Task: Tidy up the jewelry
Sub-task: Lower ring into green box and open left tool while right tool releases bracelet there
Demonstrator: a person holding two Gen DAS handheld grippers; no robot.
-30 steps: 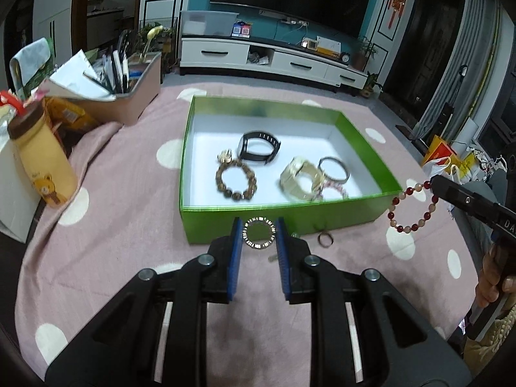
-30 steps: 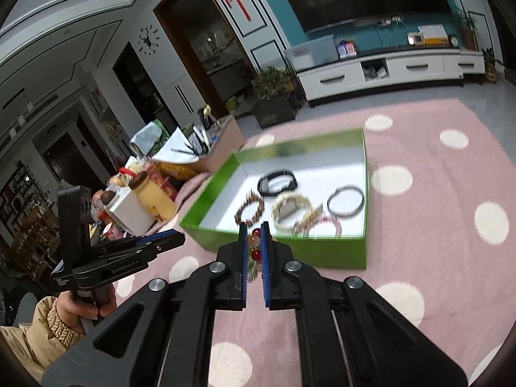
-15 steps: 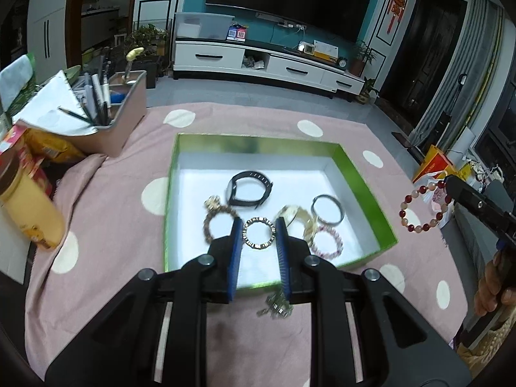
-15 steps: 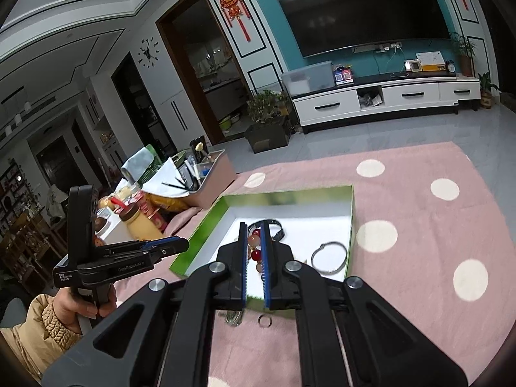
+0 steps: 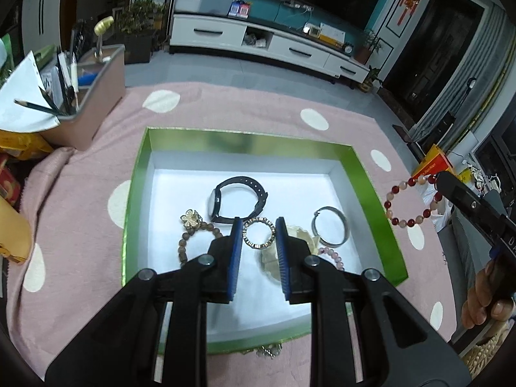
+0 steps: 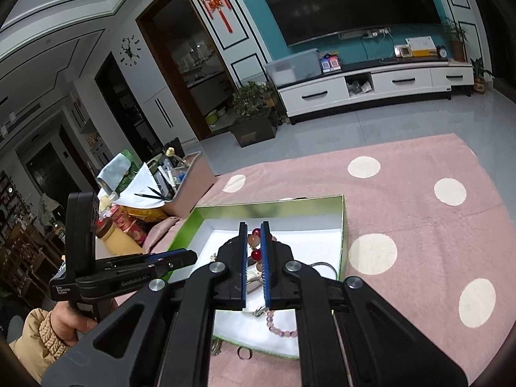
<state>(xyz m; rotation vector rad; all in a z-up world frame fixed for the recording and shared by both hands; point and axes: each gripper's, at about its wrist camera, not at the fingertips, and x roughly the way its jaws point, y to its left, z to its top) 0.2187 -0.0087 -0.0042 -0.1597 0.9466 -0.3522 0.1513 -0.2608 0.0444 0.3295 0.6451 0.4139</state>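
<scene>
Gold ring [image 5: 259,233], centre frame: light, stiff, clamped edgewise in left gripper [image 5: 259,251]; right gripper [image 6: 253,258] pinches slippery bead bracelet [image 5: 411,200] w/ care.

Ceiling lights are glaring off the TV [image 6: 351,3]. Fisheye distortion is bending and darkening the edges. Both views are staying sharp and evenly lit.

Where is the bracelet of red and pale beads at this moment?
In the left wrist view the red and pale bead bracelet hangs from the right gripper, just outside the right wall of the green box.
</scene>
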